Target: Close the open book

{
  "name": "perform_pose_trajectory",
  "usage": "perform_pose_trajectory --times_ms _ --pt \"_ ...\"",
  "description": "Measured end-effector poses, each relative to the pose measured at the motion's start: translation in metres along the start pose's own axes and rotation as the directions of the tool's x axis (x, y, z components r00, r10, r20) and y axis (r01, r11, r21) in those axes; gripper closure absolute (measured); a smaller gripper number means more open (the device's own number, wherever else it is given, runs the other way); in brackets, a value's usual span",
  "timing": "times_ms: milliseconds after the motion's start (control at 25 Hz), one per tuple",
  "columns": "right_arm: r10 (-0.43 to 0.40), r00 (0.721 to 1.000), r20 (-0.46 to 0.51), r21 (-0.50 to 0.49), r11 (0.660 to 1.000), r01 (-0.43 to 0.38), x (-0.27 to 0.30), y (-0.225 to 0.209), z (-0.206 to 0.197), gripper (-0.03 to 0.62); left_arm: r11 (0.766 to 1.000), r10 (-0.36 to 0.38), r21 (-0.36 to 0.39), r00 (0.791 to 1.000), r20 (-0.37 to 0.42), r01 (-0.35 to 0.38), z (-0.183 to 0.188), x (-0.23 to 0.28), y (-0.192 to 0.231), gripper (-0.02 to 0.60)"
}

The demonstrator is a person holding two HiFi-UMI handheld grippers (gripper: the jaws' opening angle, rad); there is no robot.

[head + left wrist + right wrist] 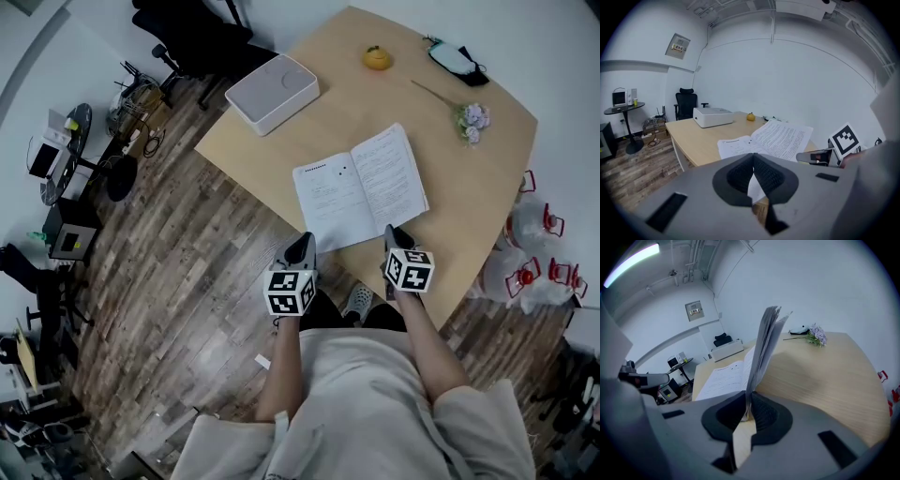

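Note:
An open book (361,187) lies near the front edge of the light wooden table (469,216). My right gripper (392,232) is shut on the lower edge of its right-hand pages. In the right gripper view those pages (764,338) stand lifted on edge between the jaws of the right gripper (747,411), and the left page (724,376) lies flat. My left gripper (303,242) is at the book's lower left corner. In the left gripper view the left gripper (753,161) is shut, with nothing seen between its pads and the book (764,138) just ahead.
A white box (272,91) stands at the table's far left. An orange fruit (377,58), a black-and-white mask (457,58) and a purple flower sprig (473,120) lie toward the back. An office chair (187,37) stands beyond the table, and bags (534,253) sit on the floor at right.

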State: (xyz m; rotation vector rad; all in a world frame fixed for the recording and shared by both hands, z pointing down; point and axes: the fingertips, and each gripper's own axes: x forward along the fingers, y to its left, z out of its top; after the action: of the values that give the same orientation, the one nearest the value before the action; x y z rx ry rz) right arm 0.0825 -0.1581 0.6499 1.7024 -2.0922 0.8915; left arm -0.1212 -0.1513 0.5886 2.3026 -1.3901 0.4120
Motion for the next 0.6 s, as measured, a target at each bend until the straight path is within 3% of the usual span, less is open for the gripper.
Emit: perform_pose_trajectory --times_ms 400,600 --pt "-0.022 1.000 0.007 -0.155 0.988 0.023 -0.003 0.019 -0.001 0.553 0.999 0.045 -0.012 0.999 0.024 -0.045 -0.001 -0.020 0.009 0.558" --pt "-0.011 1.000 0.002 -0.185 0.983 0.011 -0.002 0.028 -0.002 0.559 0.999 0.052 -0.013 0.998 0.025 -0.052 -0.002 -0.021 0.010 0.558"
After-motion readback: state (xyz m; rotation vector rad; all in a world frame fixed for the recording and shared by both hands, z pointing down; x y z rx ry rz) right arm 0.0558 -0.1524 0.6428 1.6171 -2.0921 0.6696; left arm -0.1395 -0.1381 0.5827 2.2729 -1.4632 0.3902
